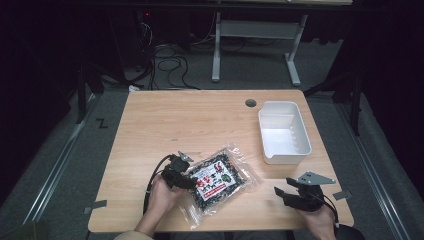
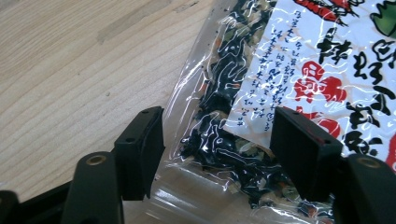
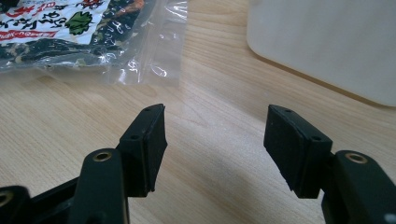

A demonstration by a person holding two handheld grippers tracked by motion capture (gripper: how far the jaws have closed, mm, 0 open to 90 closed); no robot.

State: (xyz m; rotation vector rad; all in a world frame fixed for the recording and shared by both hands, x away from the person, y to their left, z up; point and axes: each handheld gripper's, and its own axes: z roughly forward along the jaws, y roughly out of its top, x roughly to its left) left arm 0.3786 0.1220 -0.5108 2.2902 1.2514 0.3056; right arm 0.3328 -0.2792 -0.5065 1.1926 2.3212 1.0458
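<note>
a: where's the bag right now?

b: the clear packet of dried greens (image 1: 218,181) lies flat on the wooden table (image 1: 165,120), near the front edge and a bit left of the middle. its long axis runs on a slant, from the near-left corner up toward the far right, pointing roughly at the white tub (image 1: 283,131)

a: and the left gripper (image 1: 186,177)?

b: it's right at the packet's left long edge. in the left gripper view its jaws straddle that edge, one pad (image 2: 140,151) over the clear margin by the bare wood, the other (image 2: 303,151) over the printed label. there's a visible gap between them, and i'd say the pads aren't pressing the plastic yet, so it's spread around the bag, not pinching it

a: the right one?

b: the right gripper (image 1: 282,194) sits well apart, off the packet's right end, low over bare table. its jaws stand wide with nothing between them; in its own view the packet (image 3: 79,32) is ahead and to the left, the tub (image 3: 327,44) ahead and to the right

a: so which hand takes it?

b: the left, i think. it's the nearer one and comes in across the short width, so the bag's edge already lies between the pads. closing there should catch it
</note>
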